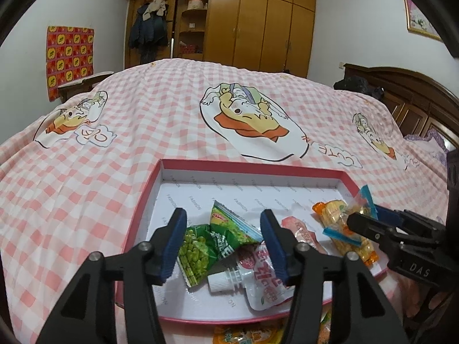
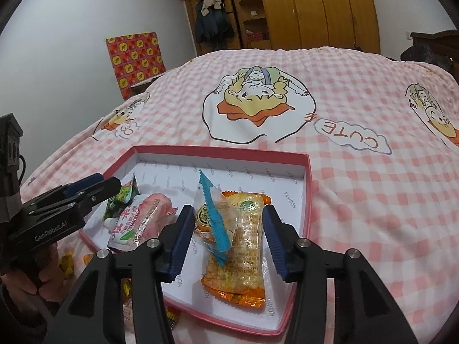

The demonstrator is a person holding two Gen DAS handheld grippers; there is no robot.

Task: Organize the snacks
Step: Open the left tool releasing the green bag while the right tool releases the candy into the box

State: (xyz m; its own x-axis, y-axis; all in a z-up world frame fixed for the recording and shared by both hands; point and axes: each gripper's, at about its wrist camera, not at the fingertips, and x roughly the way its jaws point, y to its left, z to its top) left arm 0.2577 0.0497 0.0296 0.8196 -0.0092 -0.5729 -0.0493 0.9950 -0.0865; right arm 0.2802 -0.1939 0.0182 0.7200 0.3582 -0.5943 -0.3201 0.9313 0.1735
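Observation:
A pink-rimmed box with a white floor lies on the bed. My left gripper is open above green pea packets and a white spouted pouch, gripping nothing. My right gripper is open above an orange cracker packet and a clear packet with a blue edge, gripping nothing. A pink packet lies between the two groups. The right gripper also shows at the right of the left wrist view; the left one shows at the left of the right wrist view.
The bed carries a pink checked cover with cartoon prints. Loose snacks lie on the cover outside the box's near edge. A wooden wardrobe stands beyond the bed, a dark headboard at the right.

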